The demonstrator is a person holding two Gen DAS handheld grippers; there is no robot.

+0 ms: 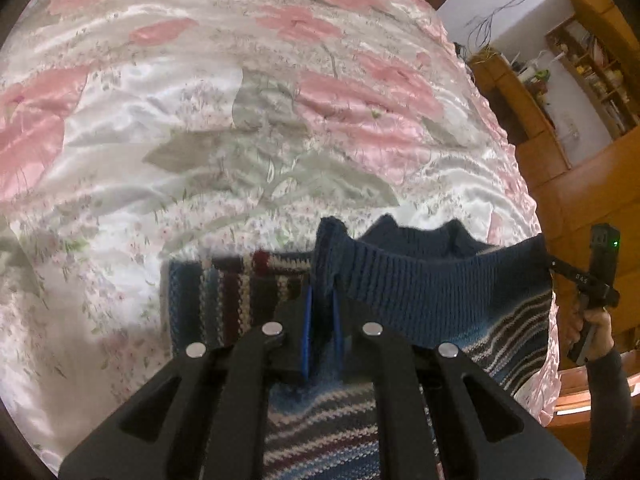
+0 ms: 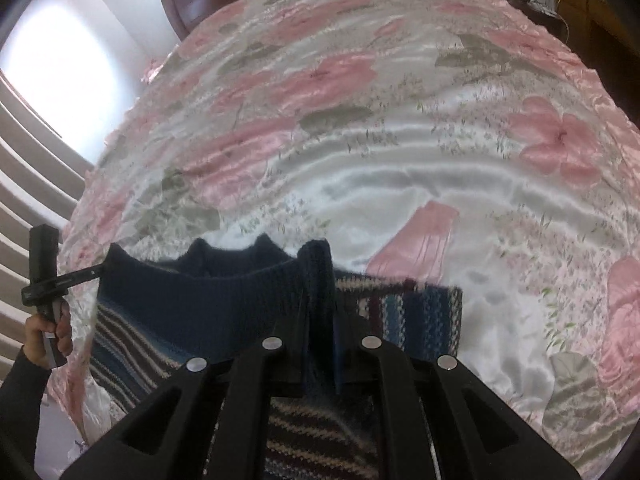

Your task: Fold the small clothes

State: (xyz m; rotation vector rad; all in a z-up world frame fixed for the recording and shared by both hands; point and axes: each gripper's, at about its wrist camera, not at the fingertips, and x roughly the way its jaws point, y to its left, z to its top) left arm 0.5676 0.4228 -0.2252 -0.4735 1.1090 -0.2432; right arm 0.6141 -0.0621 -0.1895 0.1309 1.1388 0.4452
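A small knitted sweater [image 1: 420, 280], striped in blue, maroon and cream, has a dark blue ribbed band stretched between both grippers just above the bed. My left gripper [image 1: 322, 300] is shut on the left end of that band. Its blue pads [image 1: 306, 320] pinch the knit. My right gripper [image 2: 320, 312] is shut on the other end of the sweater [image 2: 180, 300]. Each gripper shows in the other's view, held in a hand: the right gripper [image 1: 558, 266] and the left gripper [image 2: 98, 270]. A striped part [image 1: 224, 292] lies flat on the bed beyond the fingers.
A bed with a shiny pink and grey floral cover [image 1: 240, 120] fills both views. Wooden shelves and cabinets [image 1: 580, 80] stand past the bed's right side. A bright window [image 2: 60, 60] and pale curtain folds are on the left. A dark headboard [image 2: 192, 4] is at the far end.
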